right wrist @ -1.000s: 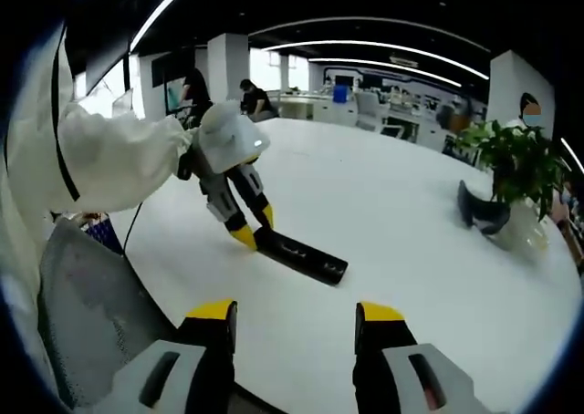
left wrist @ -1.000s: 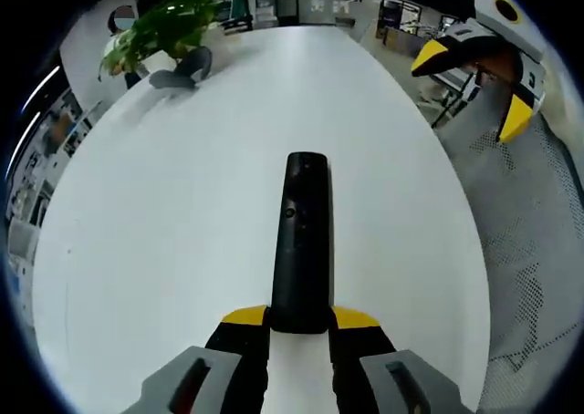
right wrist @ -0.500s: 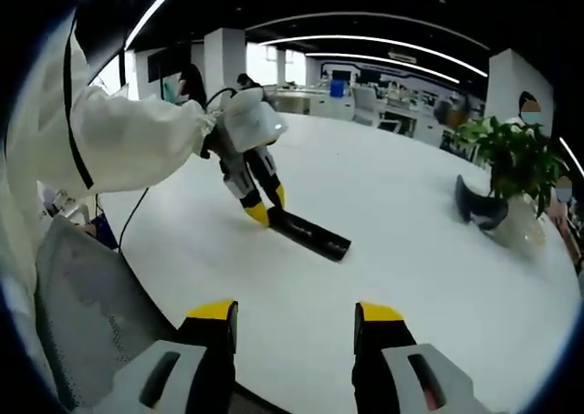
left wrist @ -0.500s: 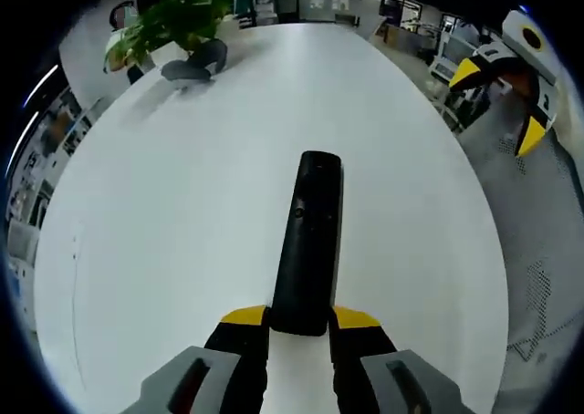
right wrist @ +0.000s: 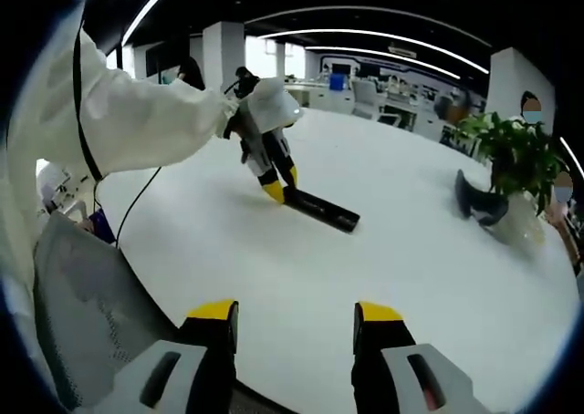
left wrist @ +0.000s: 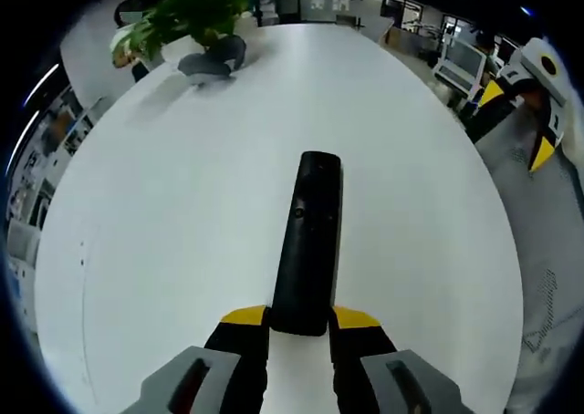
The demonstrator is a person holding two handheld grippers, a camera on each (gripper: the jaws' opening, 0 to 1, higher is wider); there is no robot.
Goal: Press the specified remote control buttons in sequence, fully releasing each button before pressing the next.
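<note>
Left claw (left wrist: 299, 327) stays clamped on the near end of the long black plastic remote control (left wrist: 308, 241), now slid further in over the white oval desk (left wrist: 164, 204). Right claw (right wrist: 297, 318), jaws apart and empty, has backed off; no button pressed yet.

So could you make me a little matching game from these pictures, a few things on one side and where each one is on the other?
Things:
1. remote control
2. potted plant
3. right gripper
4. mesh chair back

Places or states:
a. jaws apart, nothing between them
b. far end of the white table
c. off the table's near edge
d. one end between the left gripper jaws

Pairs: 1-d, 2-b, 3-a, 4-c
</note>
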